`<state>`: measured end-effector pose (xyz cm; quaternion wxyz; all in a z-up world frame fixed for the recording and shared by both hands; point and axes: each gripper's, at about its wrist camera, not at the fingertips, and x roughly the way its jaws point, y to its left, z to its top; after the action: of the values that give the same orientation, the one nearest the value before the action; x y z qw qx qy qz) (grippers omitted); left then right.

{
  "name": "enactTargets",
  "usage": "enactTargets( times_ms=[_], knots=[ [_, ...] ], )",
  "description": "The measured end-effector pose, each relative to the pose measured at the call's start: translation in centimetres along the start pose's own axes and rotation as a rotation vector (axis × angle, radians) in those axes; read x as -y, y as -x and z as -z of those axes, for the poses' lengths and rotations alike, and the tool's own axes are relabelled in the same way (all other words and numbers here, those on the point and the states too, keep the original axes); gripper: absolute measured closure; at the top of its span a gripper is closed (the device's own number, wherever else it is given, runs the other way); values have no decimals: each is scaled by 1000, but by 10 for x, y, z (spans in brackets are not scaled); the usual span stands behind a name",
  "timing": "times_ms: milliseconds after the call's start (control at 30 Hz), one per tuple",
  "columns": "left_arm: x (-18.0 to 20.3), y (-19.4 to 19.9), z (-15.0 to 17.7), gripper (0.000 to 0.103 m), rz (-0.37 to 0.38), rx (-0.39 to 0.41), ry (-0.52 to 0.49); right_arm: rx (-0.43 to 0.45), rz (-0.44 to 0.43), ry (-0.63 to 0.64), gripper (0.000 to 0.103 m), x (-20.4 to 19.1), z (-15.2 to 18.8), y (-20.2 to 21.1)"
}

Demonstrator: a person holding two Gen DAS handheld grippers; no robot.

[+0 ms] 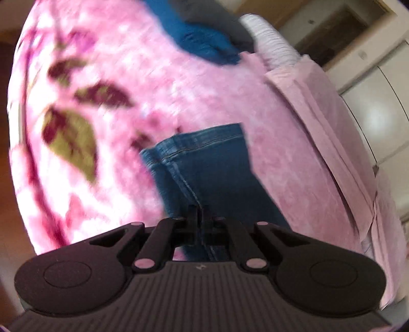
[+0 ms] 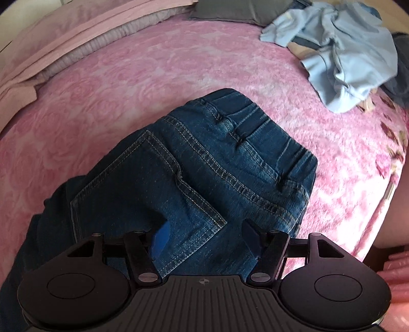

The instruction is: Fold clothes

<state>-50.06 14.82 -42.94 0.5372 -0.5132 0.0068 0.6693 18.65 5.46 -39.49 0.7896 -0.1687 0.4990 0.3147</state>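
Your left gripper [image 1: 199, 217] is pointing down over the pink floral blanket [image 1: 158, 84], and its jaws are pressed fully together; denim lies right at the fingertips, but the blurred view is not showing whether any cloth is caught between them. In that view the jeans [image 1: 204, 163] are lying on the blanket with a hemmed leg end toward the top and a stitched seam running down toward your fingers. Your right gripper [image 2: 204, 229] is hanging over the seat of the same jeans [image 2: 194, 163], jaws spread wide, one finger on either side of the back pocket's pointed lower corner; you are not pinching anything with it. The waistband with its belt loops is facing away from you, toward the far side of the bed. A crumpled light blue garment [image 2: 340, 51] is lying well apart at the upper right, a grey pillow [image 2: 230, 10] is sitting at the far edge, and folded pink bedding [image 2: 51, 51] is lining the upper left. No brand, label or readable writing is showing on the jeans or anywhere else.
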Motion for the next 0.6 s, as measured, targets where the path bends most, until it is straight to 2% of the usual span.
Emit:
enactTargets(
  times_ms=[100,200,267,367,433,500,567,600],
  knots=[
    [13,23,-7,103,57,48,-34,-5,18,13,37,6,-2,-2],
    [21,19,-9,102,6,33,-195,-10,28,-14,37,17,-3,-3],
    [5,-5,-6,102,-54,-59,-150,-26,14,-24,37,22,-1,-5],
    [5,-9,-2,100,-81,-60,-150,-22,-20,28,37,21,5,2],
    [12,-1,-1,98,-111,-44,-156,12,-77,138,37,11,13,14],
    [16,7,-1,96,-142,-42,-146,60,-151,369,37,-13,32,30],
    [21,19,0,92,-146,-65,-156,83,-216,673,38,-46,66,43],
    [24,25,1,89,-144,-81,-163,90,-251,783,38,-60,82,48]
  ],
)
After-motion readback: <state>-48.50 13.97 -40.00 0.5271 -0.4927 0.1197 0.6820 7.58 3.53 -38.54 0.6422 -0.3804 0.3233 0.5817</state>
